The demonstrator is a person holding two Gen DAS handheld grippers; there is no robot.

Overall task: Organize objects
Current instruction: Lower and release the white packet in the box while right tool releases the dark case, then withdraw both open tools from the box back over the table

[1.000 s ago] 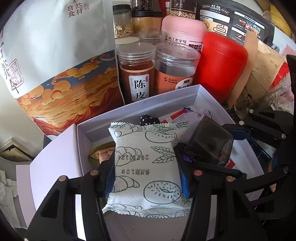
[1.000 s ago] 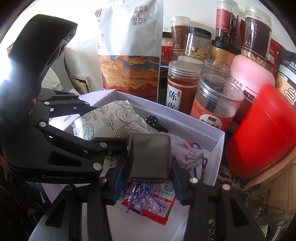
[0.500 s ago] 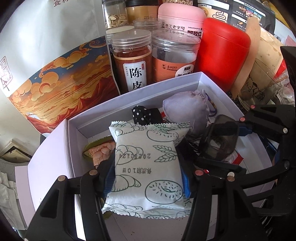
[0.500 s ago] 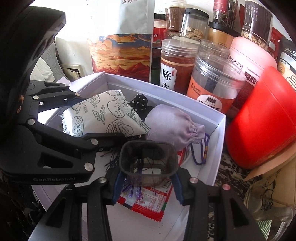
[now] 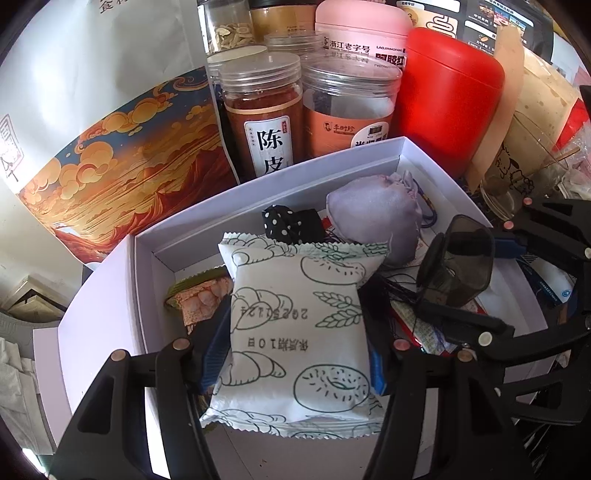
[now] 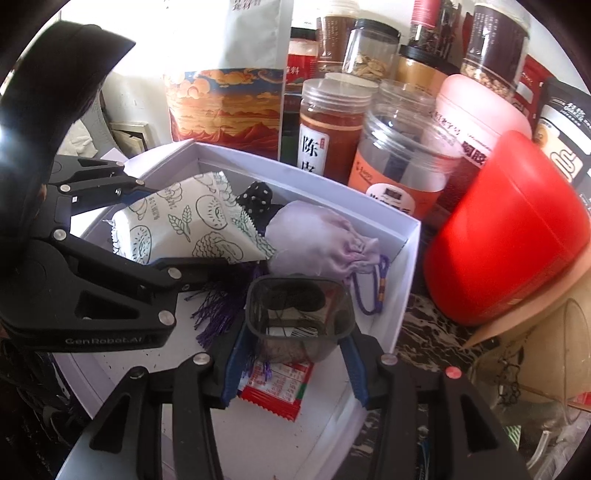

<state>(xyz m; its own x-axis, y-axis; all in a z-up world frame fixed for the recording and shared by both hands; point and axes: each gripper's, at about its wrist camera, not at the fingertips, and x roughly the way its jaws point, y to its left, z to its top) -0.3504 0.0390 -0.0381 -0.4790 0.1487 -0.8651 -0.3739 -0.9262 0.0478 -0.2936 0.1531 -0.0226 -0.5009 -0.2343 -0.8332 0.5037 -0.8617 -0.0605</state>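
My left gripper [image 5: 295, 354] is shut on a white snack packet printed with bread drawings [image 5: 299, 332], held over the left half of a white box [image 5: 332, 162]. My right gripper [image 6: 295, 365] is shut on a small dark see-through container [image 6: 299, 321], open end facing away, low over the box's right half. The packet [image 6: 184, 221] and the left gripper [image 6: 122, 258] also show in the right wrist view. In the box lie a lilac drawstring pouch [image 6: 317, 240], a black polka-dot item [image 5: 288, 221], a red sachet [image 6: 277, 387] and a green-orange snack pack [image 5: 199, 299].
Behind the box stand a large pictured bag [image 5: 110, 129], several clear jars [image 5: 262, 110], a pink canister [image 5: 362, 33] and a red canister [image 6: 509, 229]. A glass cup [image 5: 517, 177] and loose wrappers sit to the right. The box lid [image 5: 99, 317] lies under the left.
My right gripper has tipped the dark container forward and lowered it into the box, uncovering the lilac pouch. My left gripper moved slightly forward with the packet still held.
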